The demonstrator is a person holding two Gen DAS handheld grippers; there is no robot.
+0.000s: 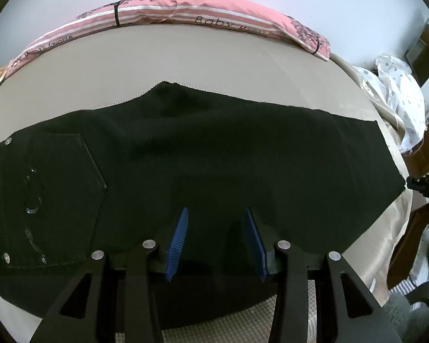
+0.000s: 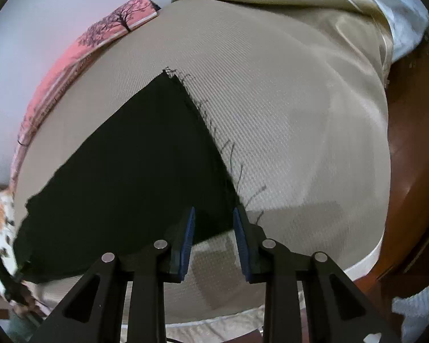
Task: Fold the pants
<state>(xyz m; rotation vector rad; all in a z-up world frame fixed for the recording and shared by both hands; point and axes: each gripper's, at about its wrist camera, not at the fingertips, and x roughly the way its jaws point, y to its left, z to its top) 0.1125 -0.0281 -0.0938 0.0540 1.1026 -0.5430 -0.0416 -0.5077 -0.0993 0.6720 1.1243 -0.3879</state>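
Black pants point(image 1: 203, 154) lie spread flat across the middle of a bed covered in a beige textured mattress cover point(image 1: 214, 57), reaching from the left side almost to the right edge. A back pocket point(image 1: 57, 197) with silver rivets shows near the bed's left side, and the frayed hem point(image 2: 203, 108), with loose threads, lies toward the right edge. Along the bed's far edge rests a pink striped pillow point(image 1: 186, 8) printed with dark trees; its writing reads "Baby" and "Mama's favorite", the rest too small to make out. A white dotted cloth point(image 1: 400, 97) is bunched at the far right corner. The left gripper point(image 1: 217, 214) hovers over the pants near the near edge, its blue-padded fingers apart with nothing clamped. The right gripper point(image 2: 214, 214) sits over the hem's near corner, fingers apart and gripping nothing.
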